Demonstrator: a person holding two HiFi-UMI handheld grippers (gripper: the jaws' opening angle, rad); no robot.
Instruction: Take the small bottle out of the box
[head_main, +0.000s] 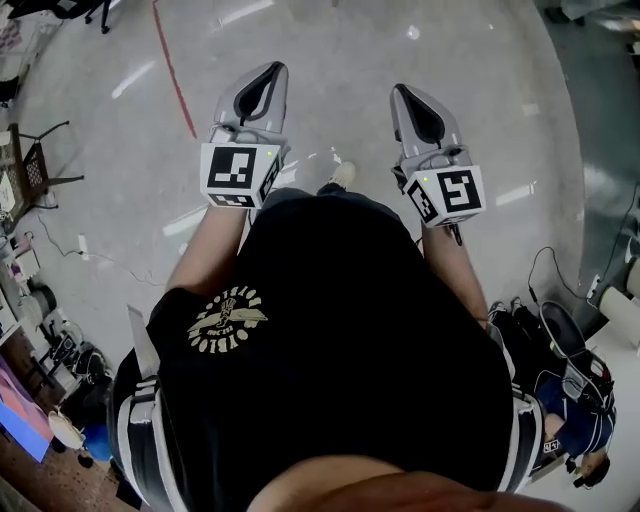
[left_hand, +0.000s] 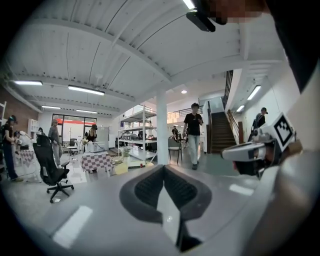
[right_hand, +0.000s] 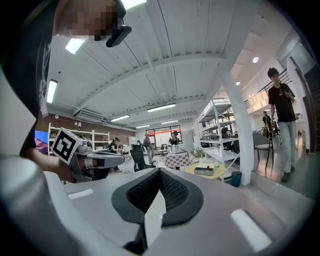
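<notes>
No small bottle and no box shows in any view. In the head view my left gripper (head_main: 270, 72) and right gripper (head_main: 402, 92) are held side by side in front of the person's black shirt, above a bare grey floor. Both point forward, roughly level. In the left gripper view the left gripper (left_hand: 163, 169) has its jaws closed together with nothing between them, and the right gripper (left_hand: 249, 150) shows at the right edge. The right gripper (right_hand: 160, 171) is likewise shut and empty in its own view, with the left gripper (right_hand: 97, 160) at the left.
A large hall lies ahead: a white pillar (left_hand: 162, 127), metal shelves (left_hand: 134, 135), a staircase (left_hand: 219, 132), a black office chair (left_hand: 50, 170), a checkered table (left_hand: 96, 161) and several people. A red line (head_main: 172, 68) crosses the floor; cables and clutter lie along both sides.
</notes>
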